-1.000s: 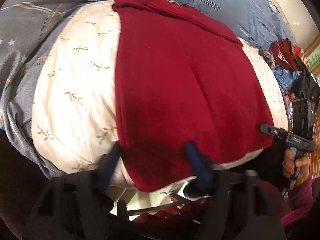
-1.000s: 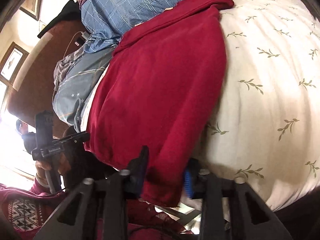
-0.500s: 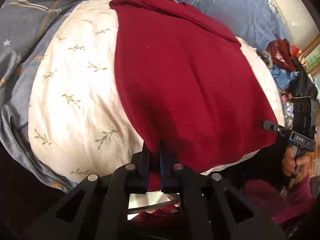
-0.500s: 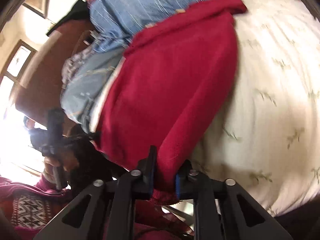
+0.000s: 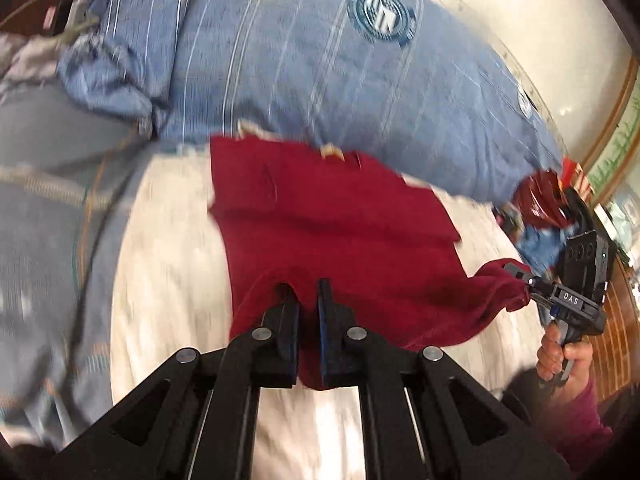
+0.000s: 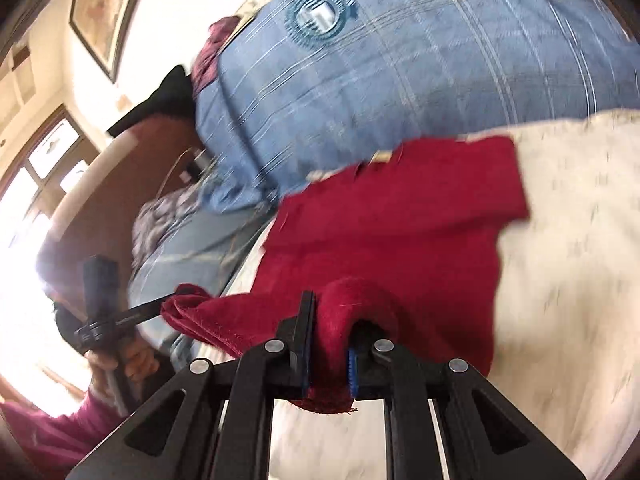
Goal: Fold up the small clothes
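A dark red garment (image 5: 340, 224) lies on a cream leaf-print cover (image 5: 168, 264); its near hem is lifted off the cover. My left gripper (image 5: 307, 292) is shut on the hem's left corner. My right gripper (image 6: 330, 320) is shut on the hem's right corner, with cloth bunched between the jaws. In the left wrist view the right gripper (image 5: 524, 280) pinches the far right corner. In the right wrist view the left gripper (image 6: 168, 304) holds the left corner. The garment (image 6: 400, 216) has its far end flat near the blue bedding.
A blue plaid quilt (image 5: 320, 60) is piled behind the garment. Grey patterned bedding (image 5: 44, 220) lies on the left. A heap of red and blue clothes (image 5: 540, 208) sits at the right. A wooden headboard (image 6: 92, 208) and a window stand at the left in the right wrist view.
Both grippers closed on the near hem corners, then lifted and carried the hem up and forward toward the far end of the garment. The views now look higher, toward the quilt.
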Demonstrator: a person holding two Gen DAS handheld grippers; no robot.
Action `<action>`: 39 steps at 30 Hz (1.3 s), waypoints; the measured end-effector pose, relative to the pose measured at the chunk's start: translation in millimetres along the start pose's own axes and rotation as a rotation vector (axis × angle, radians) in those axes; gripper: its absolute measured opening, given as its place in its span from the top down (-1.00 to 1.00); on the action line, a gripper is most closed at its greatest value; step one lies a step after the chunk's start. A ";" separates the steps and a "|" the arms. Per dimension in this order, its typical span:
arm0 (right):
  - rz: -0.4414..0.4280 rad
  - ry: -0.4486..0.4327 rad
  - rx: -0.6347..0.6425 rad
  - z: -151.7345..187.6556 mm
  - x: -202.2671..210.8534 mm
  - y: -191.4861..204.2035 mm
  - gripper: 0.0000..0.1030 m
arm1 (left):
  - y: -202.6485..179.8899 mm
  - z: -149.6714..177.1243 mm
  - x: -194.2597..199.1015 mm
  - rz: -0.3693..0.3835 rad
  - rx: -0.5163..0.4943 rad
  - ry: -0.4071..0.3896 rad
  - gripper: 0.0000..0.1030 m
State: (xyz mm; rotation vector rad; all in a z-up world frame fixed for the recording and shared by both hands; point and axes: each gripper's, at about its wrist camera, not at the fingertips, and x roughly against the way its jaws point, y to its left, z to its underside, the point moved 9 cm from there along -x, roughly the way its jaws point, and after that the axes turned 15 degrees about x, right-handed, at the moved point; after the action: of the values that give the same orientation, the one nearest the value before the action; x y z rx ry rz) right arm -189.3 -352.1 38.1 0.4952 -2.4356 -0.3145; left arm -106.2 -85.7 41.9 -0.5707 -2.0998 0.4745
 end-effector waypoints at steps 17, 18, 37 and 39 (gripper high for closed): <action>0.131 0.042 -0.132 -102.3 -133.3 -139.5 0.66 | 18.7 -131.0 -155.4 -0.121 0.066 -0.029 0.87; 0.135 0.081 -0.166 -98.0 -142.3 -150.0 0.66 | 22.8 -132.9 -162.9 -0.117 0.085 -0.022 0.83; 0.231 0.081 0.040 -105.3 -139.2 -109.3 0.05 | 28.9 -130.2 -153.5 -0.183 0.001 -0.059 -0.36; 0.284 0.080 0.020 -118.4 -154.3 -129.1 0.03 | 42.6 -129.6 -164.1 -0.221 0.017 -0.042 -0.36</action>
State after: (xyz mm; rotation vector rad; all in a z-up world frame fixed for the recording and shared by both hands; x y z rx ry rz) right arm 32.8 -415.6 4.1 0.1617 -2.3922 -0.1471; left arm 94.2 -126.6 -19.1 -0.3159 -2.1663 0.3797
